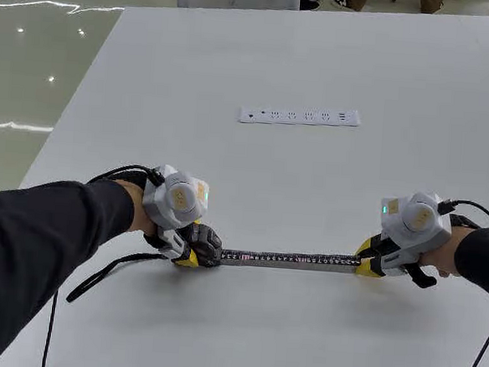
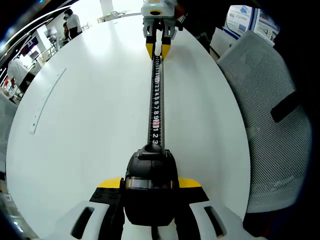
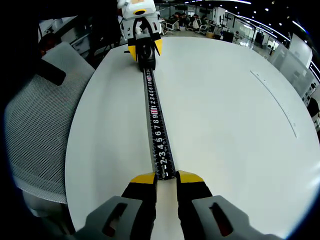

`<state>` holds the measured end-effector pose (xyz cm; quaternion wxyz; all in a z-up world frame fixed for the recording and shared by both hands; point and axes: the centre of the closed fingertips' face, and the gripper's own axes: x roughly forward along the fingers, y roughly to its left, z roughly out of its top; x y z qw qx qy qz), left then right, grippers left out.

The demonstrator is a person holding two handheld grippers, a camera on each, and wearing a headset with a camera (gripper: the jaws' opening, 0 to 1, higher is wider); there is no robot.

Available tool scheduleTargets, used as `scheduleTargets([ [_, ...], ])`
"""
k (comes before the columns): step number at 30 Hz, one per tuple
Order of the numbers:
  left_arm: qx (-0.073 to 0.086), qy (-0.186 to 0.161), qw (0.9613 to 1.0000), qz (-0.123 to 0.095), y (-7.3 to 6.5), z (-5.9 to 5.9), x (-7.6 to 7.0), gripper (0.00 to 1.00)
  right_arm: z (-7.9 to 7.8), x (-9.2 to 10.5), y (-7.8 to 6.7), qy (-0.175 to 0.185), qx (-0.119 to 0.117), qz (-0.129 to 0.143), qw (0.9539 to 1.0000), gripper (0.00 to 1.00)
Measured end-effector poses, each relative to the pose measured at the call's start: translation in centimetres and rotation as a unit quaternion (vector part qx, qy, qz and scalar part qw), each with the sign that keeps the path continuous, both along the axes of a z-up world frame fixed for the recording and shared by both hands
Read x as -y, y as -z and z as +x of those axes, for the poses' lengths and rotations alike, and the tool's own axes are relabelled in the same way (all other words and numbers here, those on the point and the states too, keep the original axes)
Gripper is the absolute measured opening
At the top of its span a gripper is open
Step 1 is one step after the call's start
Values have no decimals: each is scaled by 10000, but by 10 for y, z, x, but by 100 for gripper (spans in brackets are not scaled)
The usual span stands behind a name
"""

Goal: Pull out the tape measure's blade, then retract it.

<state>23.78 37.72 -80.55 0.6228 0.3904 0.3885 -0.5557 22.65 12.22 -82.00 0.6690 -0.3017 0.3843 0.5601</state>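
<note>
A black tape measure case [image 1: 202, 244] sits low over the white table, clamped in my left gripper [image 1: 187, 255]; in the left gripper view the case [image 2: 150, 185] fills the space between the yellow-tipped fingers [image 2: 110, 183]. Its numbered blade [image 1: 290, 258] runs straight to the right, just above the tabletop. My right gripper [image 1: 363, 266] is shut on the blade's end; the blade [image 3: 157, 135] enters its closed jaws [image 3: 165, 176]. Across the table the left gripper [image 3: 142, 52] shows in the right gripper view, and the right gripper [image 2: 158, 47] in the left one.
A white power strip [image 1: 299, 116] lies flat farther back on the table [image 1: 362, 66]. A grey mesh chair [image 2: 270, 115] stands beside the table edge. Black cables [image 1: 95, 278] trail from both grippers over the near table. People stand in the far background.
</note>
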Motion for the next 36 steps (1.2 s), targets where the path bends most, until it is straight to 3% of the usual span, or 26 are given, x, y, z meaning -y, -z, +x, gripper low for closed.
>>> scheduleTargets([
  [10,51,-15,10000,-28,0,1,0,34,0,-1,0,61,-122,-53,9999,11],
  [17,2,-11,10000,-74,0,2,1,35,2,0,2,89,-117,-95,9998,12],
  [20,2,-70,9999,-131,0,2,1,35,3,0,2,58,-84,-133,9999,12],
  [22,-36,-305,9993,-215,-1,2,2,36,3,1,3,56,-56,-139,9999,12],
  [25,32,-166,9997,-148,0,2,2,36,4,2,4,197,-54,-93,9997,13],
  [26,21,-214,9997,-147,0,3,2,37,6,0,3,670,-191,24,9976,13],
  [27,26,-265,9995,-147,0,3,1,37,6,2,4,730,-275,5,9970,13],
  [30,158,-536,9981,-270,-2,10,1,46,6,2,5,705,-202,-40,9973,13],
  [33,44,-832,9955,-444,-5,11,0,62,5,1,4,763,-116,-18,9970,14],
  [35,199,-1191,9910,-583,-10,20,-4,73,4,-1,4,836,-20,33,9965,18],
  [36,223,-1454,9862,-756,-15,23,-5,79,5,-3,3,965,56,120,9952,23],
])
